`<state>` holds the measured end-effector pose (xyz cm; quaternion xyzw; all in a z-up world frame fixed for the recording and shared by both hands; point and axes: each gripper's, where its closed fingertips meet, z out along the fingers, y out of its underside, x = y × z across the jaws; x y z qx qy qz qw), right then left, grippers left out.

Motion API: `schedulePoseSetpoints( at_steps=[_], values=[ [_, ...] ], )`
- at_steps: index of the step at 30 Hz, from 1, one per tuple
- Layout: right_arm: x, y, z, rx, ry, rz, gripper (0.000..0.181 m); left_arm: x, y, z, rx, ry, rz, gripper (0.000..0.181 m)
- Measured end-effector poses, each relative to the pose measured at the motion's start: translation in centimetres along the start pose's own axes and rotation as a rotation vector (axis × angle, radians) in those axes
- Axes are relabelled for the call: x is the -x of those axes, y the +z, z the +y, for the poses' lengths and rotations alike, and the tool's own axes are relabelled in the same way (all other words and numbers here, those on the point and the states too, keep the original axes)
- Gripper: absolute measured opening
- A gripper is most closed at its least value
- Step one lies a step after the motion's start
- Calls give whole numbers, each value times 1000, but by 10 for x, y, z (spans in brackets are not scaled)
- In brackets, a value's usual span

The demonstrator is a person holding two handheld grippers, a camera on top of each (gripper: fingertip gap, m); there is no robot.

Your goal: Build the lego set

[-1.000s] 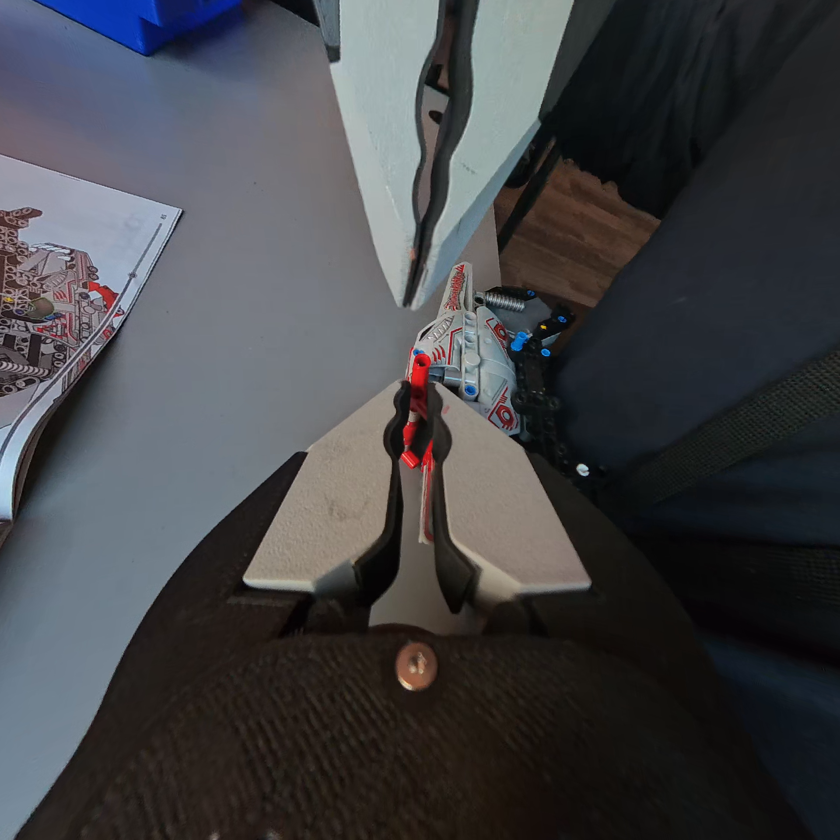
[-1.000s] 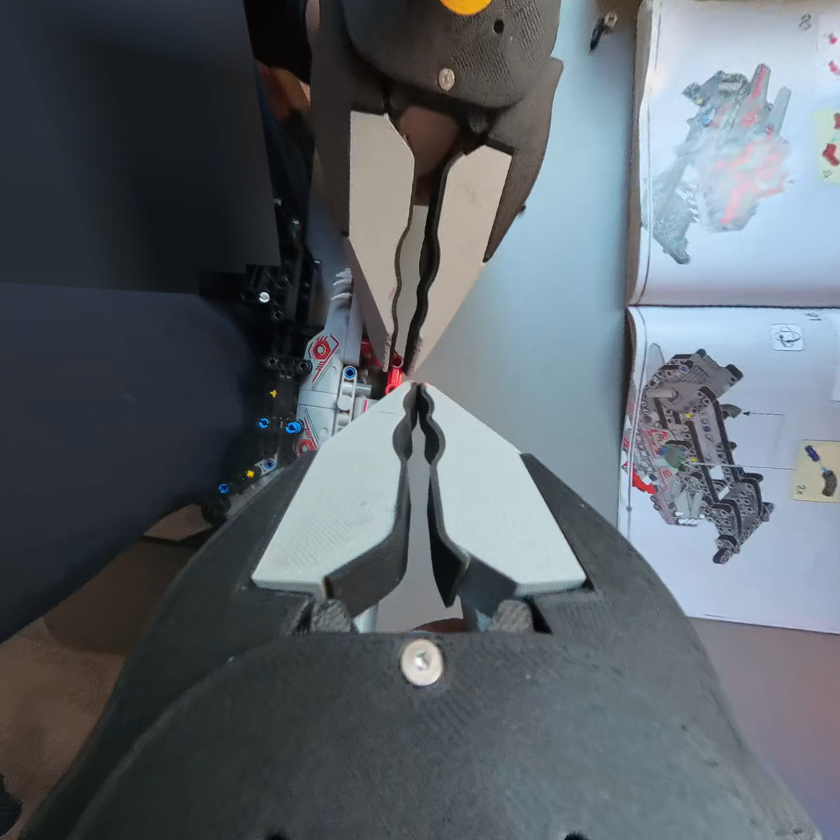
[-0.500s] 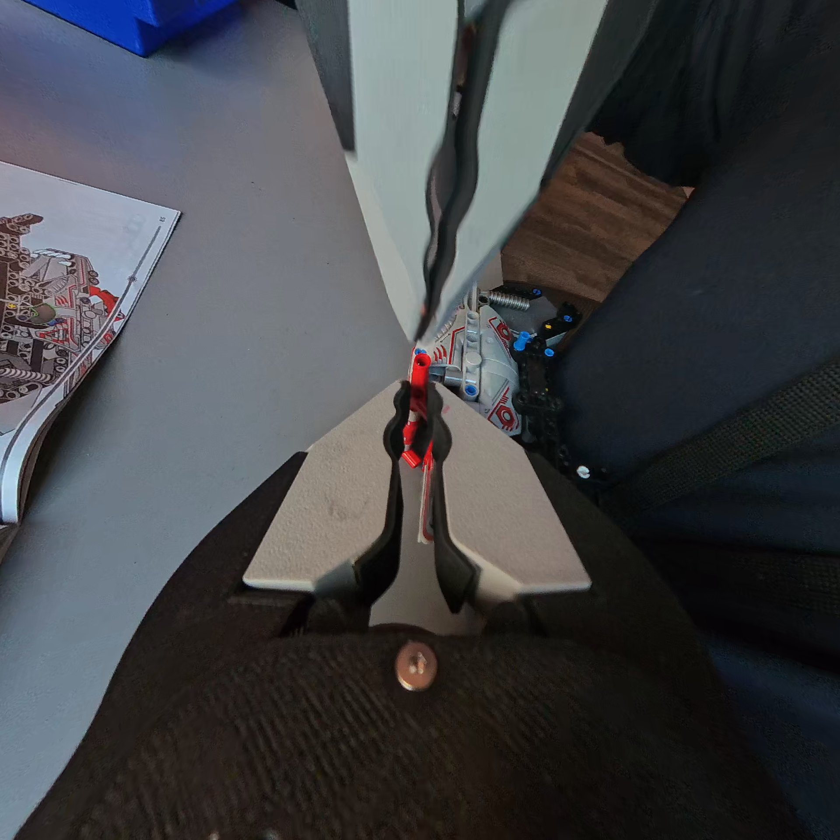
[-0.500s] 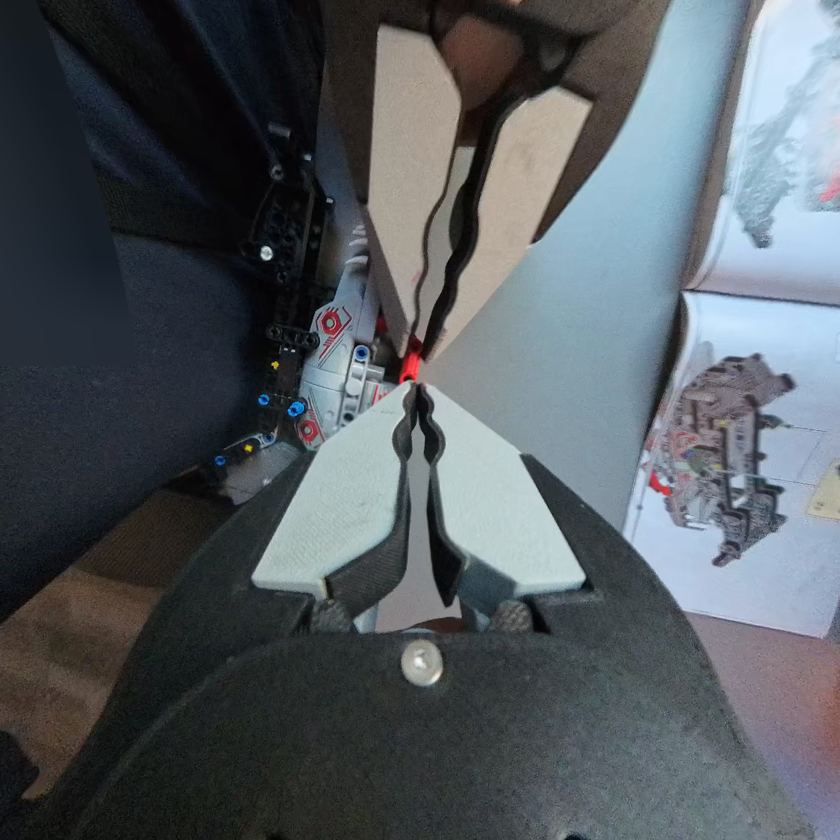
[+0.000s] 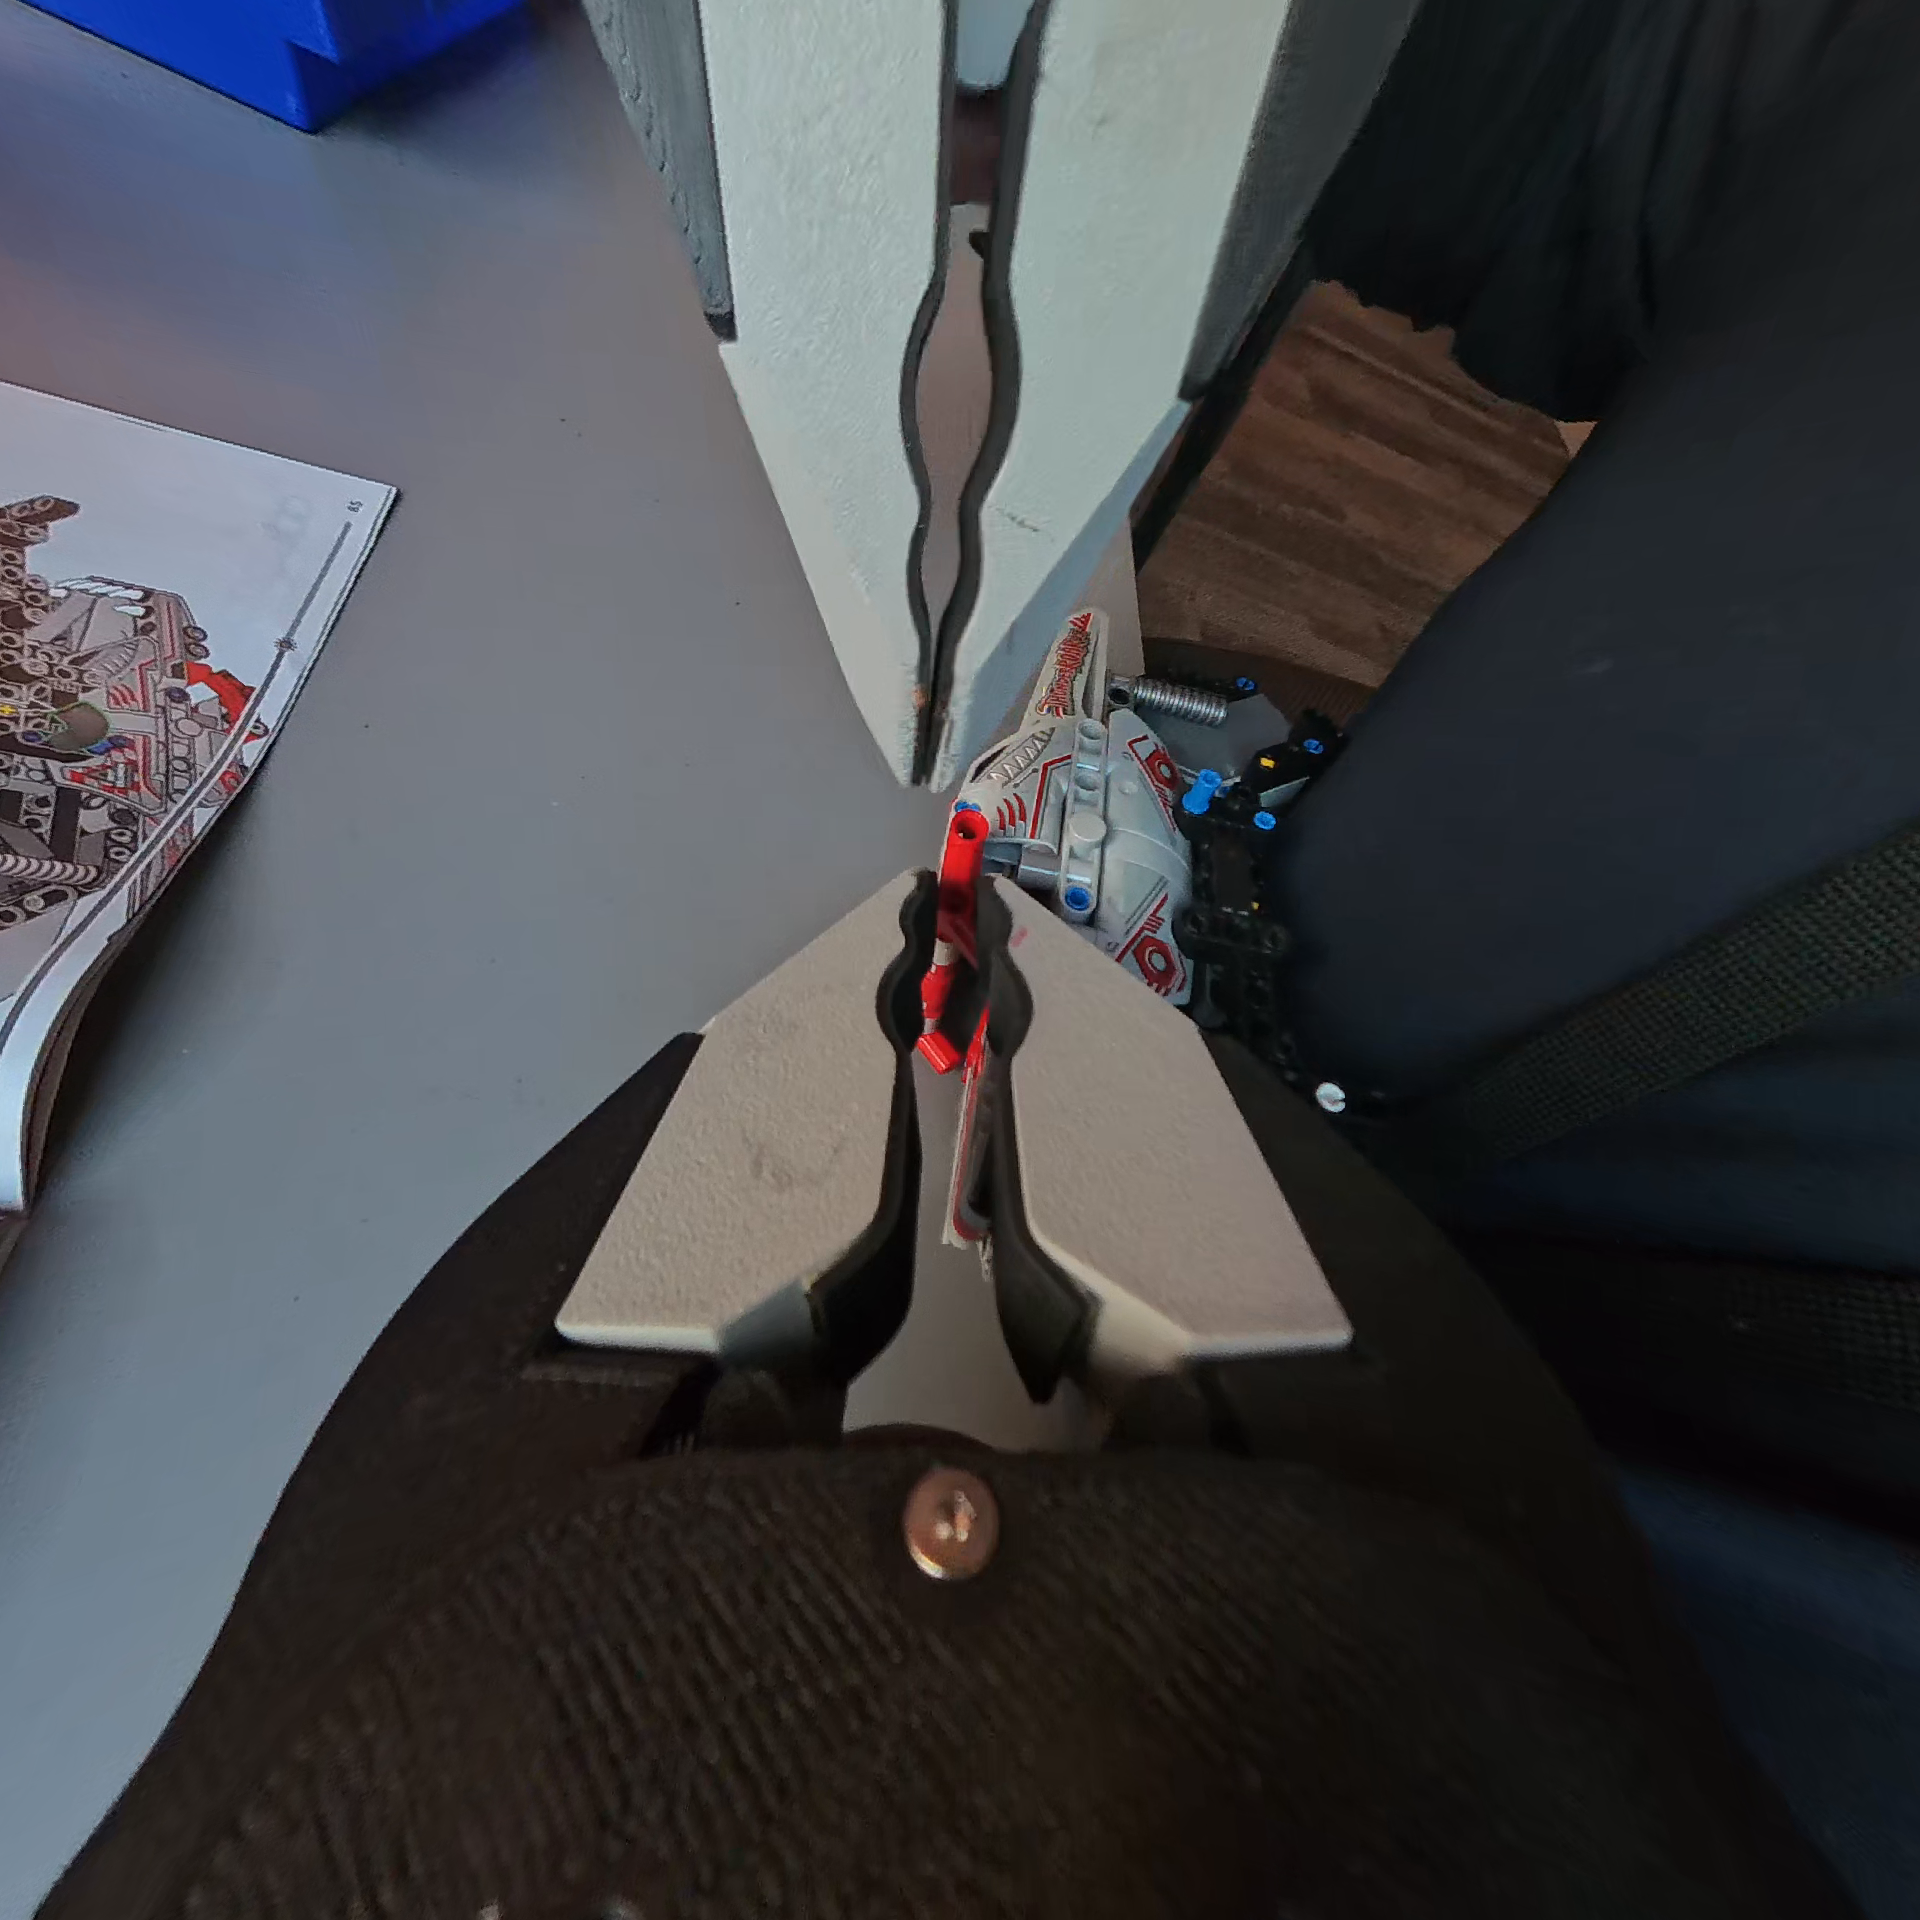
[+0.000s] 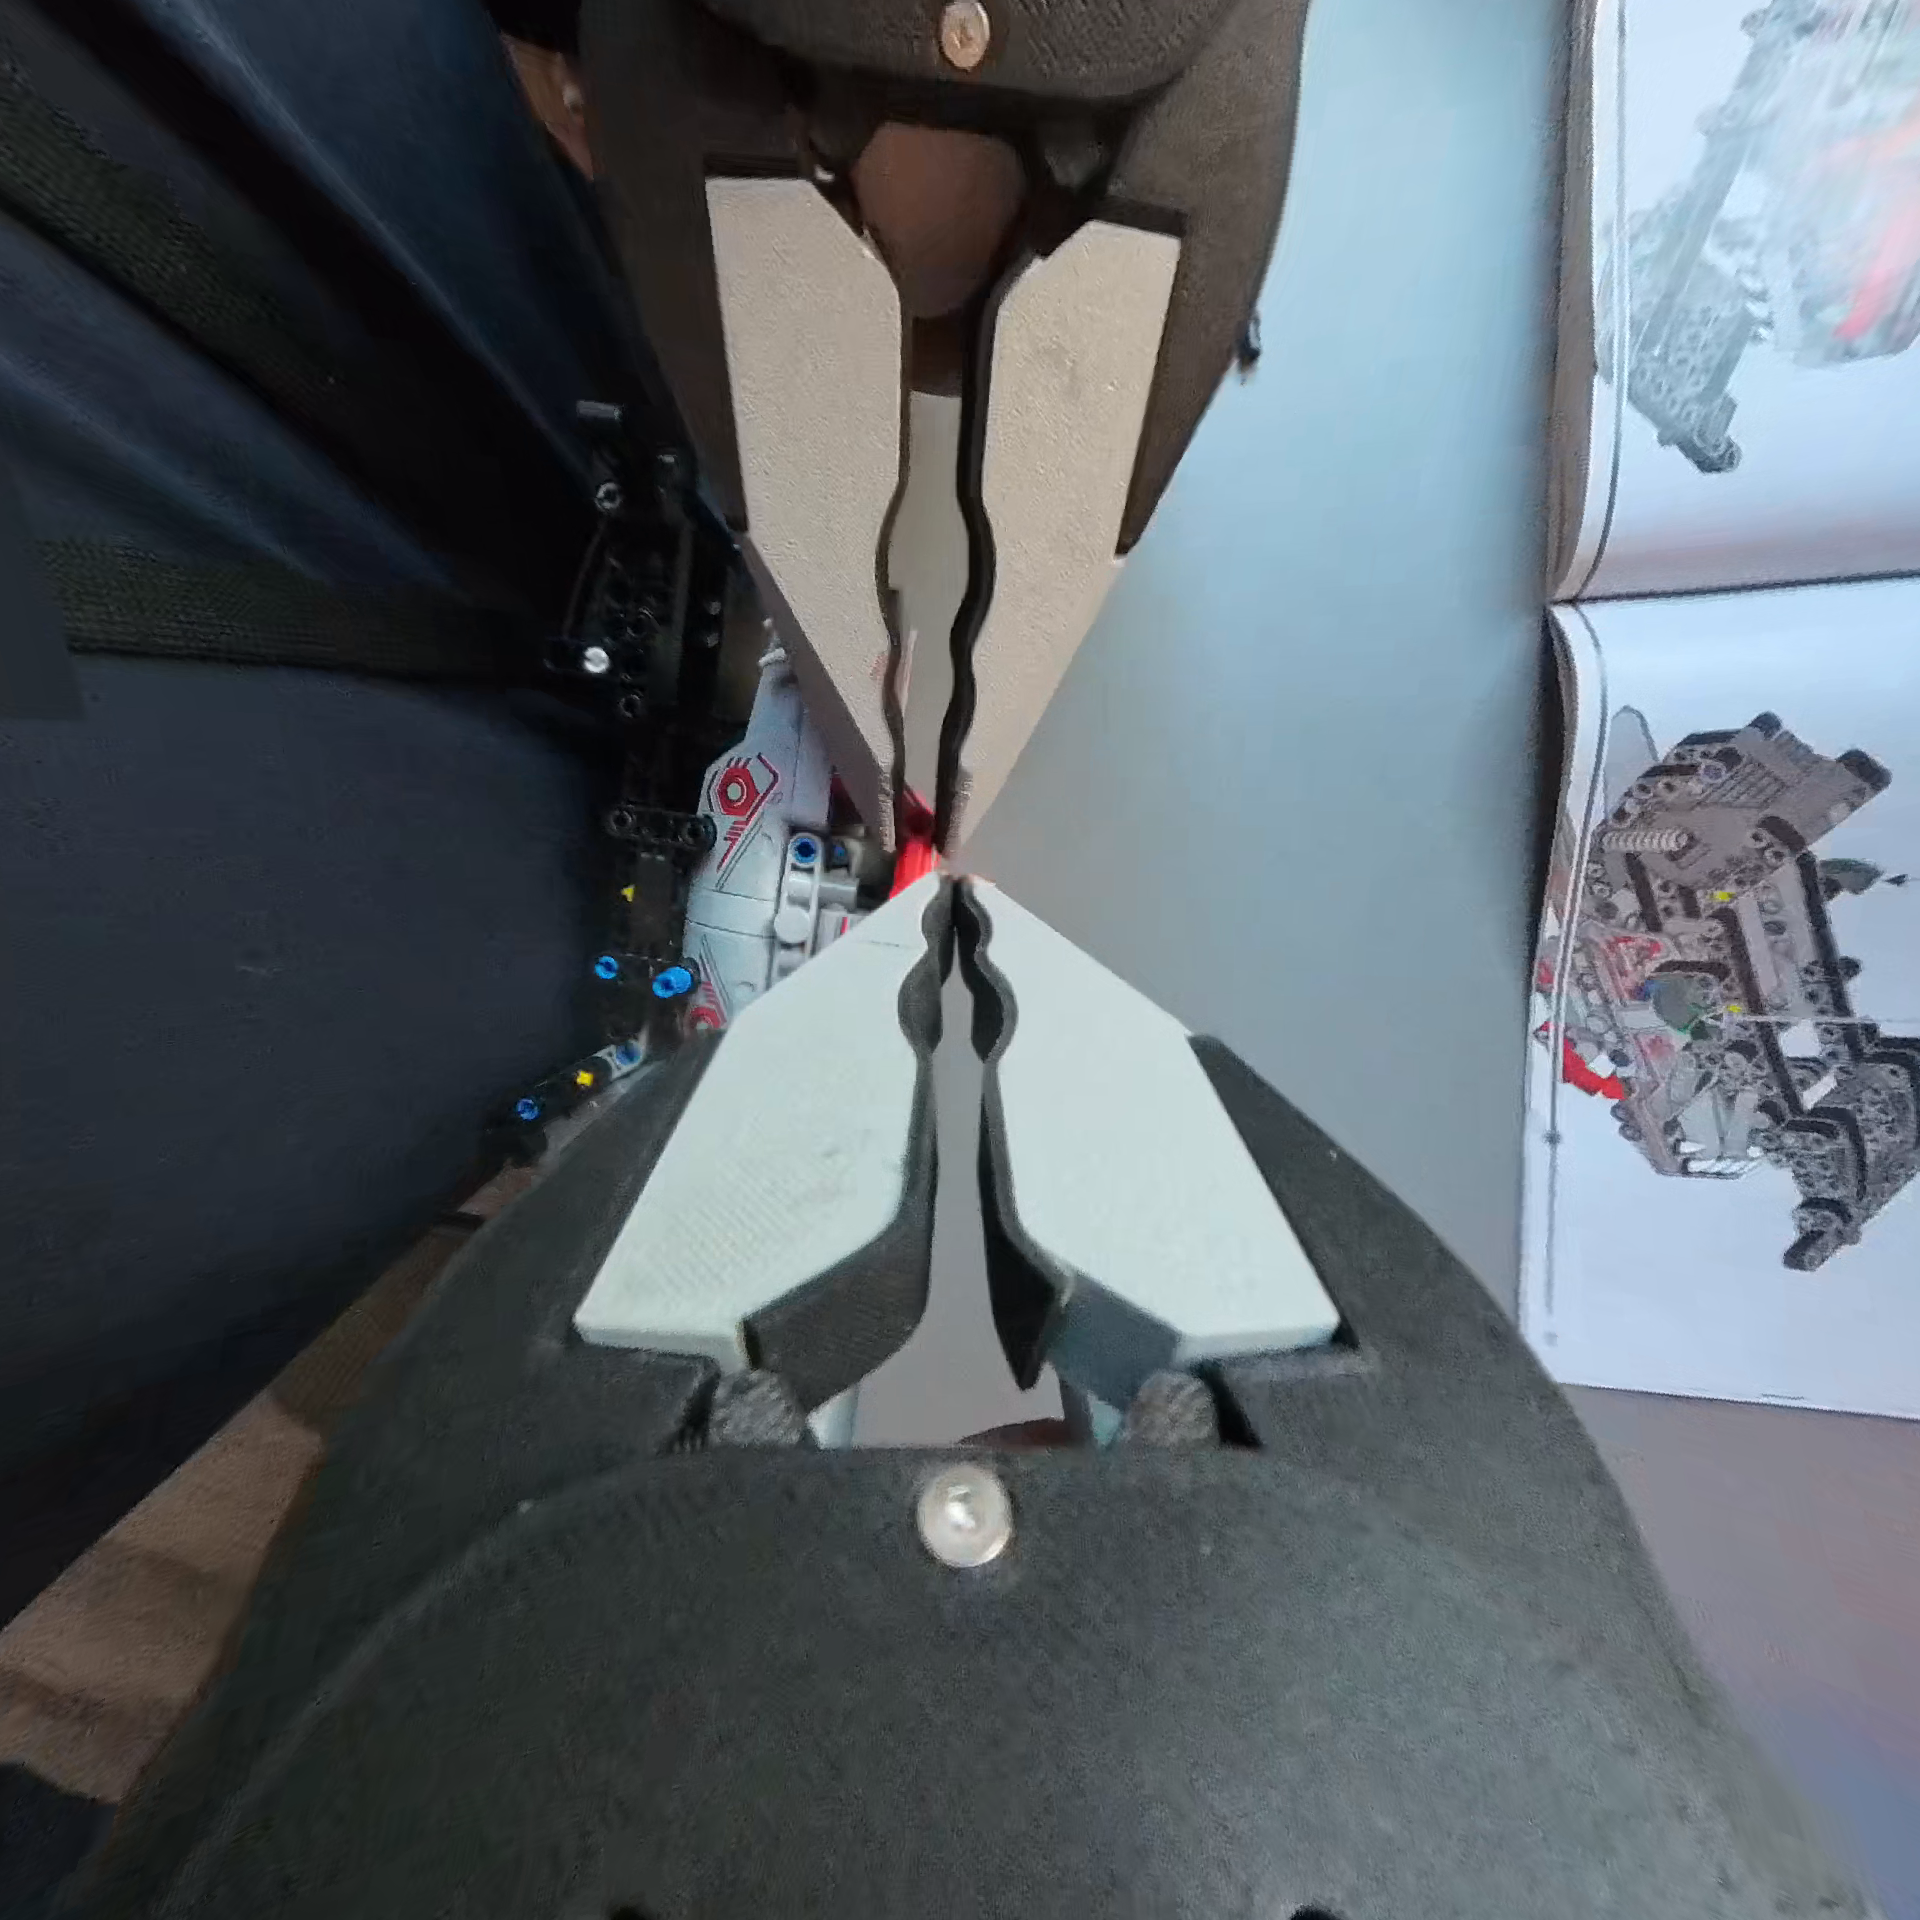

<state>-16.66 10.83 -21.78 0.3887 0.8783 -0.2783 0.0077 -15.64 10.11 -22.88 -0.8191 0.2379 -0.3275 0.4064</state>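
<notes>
My left gripper (image 5: 951, 894) is shut on a red beam (image 5: 958, 862) of the lego model; a panel with red trim (image 5: 971, 1153) runs back between its jaws. The grey, red-striped model (image 5: 1101, 831) with black beams and blue pins lies just beyond, at the table's right edge against a person's dark clothing. My right gripper (image 6: 954, 883) is shut and looks empty. It also shows in the left wrist view (image 5: 930, 769), tip pointing down just above the red beam. In the right wrist view the left gripper (image 6: 920, 842) meets it tip to tip, with the model (image 6: 769, 883) to the left.
An open instruction booklet (image 5: 156, 727) lies on the grey table (image 5: 520, 675) at the left; it also shows in the right wrist view (image 6: 1725, 987) at the right. A blue bin (image 5: 281, 52) stands at the far left. A person's dark clothing (image 5: 1610, 779) and a wood floor (image 5: 1330, 520) are at the right. Left and right tips are no more than a few centimetres apart.
The right gripper has come closer to the left gripper and turned to face it tip to tip, above the red beam. The left gripper keeps its hold and has hardly moved.
</notes>
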Motion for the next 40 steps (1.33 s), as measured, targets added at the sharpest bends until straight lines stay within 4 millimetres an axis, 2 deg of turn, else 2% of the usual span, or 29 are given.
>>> schedulePoseSetpoints(
  at_steps=[1, 3, 6, 7, 9, 11, 12, 14, 17, 21, 24, 33, 36, 40],
  values=[
    [2, -1, 0, -14, 42, -34, 0, 0, 0, 0, -2, 9, -3, 4],
    [6, -4, -1, -63, 142, -121, 0, -1, 0, 0, -5, 19, -11, 4],
    [-7, -3, 8, -97, 353, -199, 0, -1, 0, 0, -1, 36, -14, 4],
    [-7, -1, 12, -97, 382, -227, 0, -1, 0, 0, 0, 36, -12, 4],
    [2, -1, 6, -159, 409, -320, 0, -1, 0, 0, 2, 30, -5, 4],
    [0, -2, 2, -195, 463, -341, 12, -1, 0, 0, 5, 30, 1, 4],
    [-4, -2, 4, -188, 509, -330, 36, -1, 0, 0, 8, 32, 3, 4],
    [-3, -2, 7, -174, 529, -368, 43, -1, 0, 0, 14, 38, 10, 4],
    [8, 2, 6, -124, 577, -527, 62, -1, 0, 0, 24, 78, 10, 4],
    [15, 8, 9, -52, 634, -735, 55, -2, -1, 1, 33, 93, 9, 4],
    [17, 19, 14, -10, 679, -786, 30, -2, -1, 2, 40, 97, 8, 4],
    [20, 26, 14, -22, 652, -865, 32, -5, -1, 3, 29, 90, 31, 4],
    [21, 26, 10, -72, 586, -849, 28, -6, -2, 4, 31, 84, 32, 4],
    [18, 24, 7, -117, 598, -855, 19, -3, -4, 5, 44, 77, 28, 4]
  ],
)
